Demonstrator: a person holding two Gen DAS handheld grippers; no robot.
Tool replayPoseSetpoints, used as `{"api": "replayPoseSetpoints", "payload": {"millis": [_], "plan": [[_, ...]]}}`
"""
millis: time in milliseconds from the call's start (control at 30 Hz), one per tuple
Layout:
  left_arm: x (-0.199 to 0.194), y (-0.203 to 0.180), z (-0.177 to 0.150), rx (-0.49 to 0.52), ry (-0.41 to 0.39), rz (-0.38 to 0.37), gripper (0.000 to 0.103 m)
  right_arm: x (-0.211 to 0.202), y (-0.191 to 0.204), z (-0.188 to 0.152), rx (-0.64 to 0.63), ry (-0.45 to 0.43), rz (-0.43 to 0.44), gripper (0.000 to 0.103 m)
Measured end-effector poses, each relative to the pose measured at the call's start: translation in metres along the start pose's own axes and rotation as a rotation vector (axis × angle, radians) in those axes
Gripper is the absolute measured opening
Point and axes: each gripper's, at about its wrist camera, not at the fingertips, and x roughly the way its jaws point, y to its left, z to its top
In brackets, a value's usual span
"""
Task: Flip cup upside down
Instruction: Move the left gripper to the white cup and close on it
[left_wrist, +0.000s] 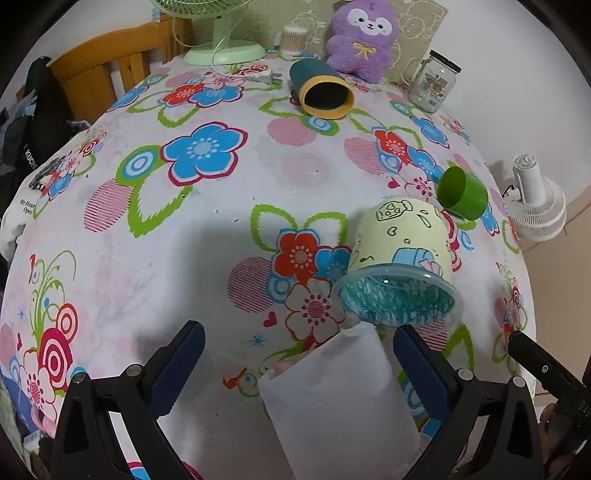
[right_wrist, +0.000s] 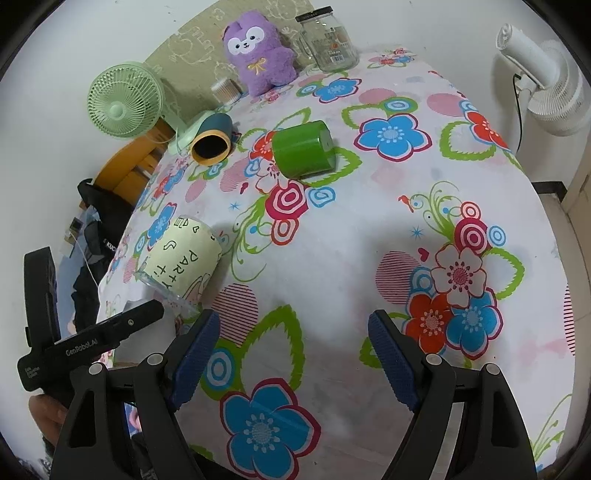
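Observation:
Several cups lie on their sides on the flowered tablecloth (left_wrist: 229, 206). A white cup (left_wrist: 340, 402) stands rim down between the fingers of my open left gripper (left_wrist: 299, 362), not touched. A pale yellow printed cup with a clear rim (left_wrist: 400, 254) lies just beyond it, also in the right wrist view (right_wrist: 181, 258). A green cup (left_wrist: 463, 194) (right_wrist: 303, 147) lies further out. A dark teal cup with a yellow rim (left_wrist: 321, 88) (right_wrist: 214, 138) lies near the back. My right gripper (right_wrist: 293, 339) is open and empty above bare cloth (right_wrist: 332, 258).
A green desk fan (left_wrist: 221, 37) (right_wrist: 123, 99), a purple plush toy (left_wrist: 364, 37) (right_wrist: 258, 51), a glass jar (left_wrist: 434, 81) (right_wrist: 330, 40) and a cotton swab box (left_wrist: 293, 38) stand along the back. A white fan (left_wrist: 535, 201) (right_wrist: 543, 81) is off the right edge. A wooden chair (left_wrist: 103, 74) is at left.

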Motion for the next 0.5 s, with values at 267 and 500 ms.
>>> {"api": "replayPoseSetpoints", "payload": {"millis": [267, 500], "plan": [[0.0056, 0.0057, -0.0036, -0.017, 0.027, -0.014, 0.085, 0.0024, 0.0023, -0.0014, 0.006, 0.009, 0.008, 0.084], [-0.0021, 0.0024, -0.0066, 0.009, 0.014, -0.017, 0.065, 0.0012, 0.0051, -0.0044, 0.006, 0.01, 0.013, 0.084]]}}
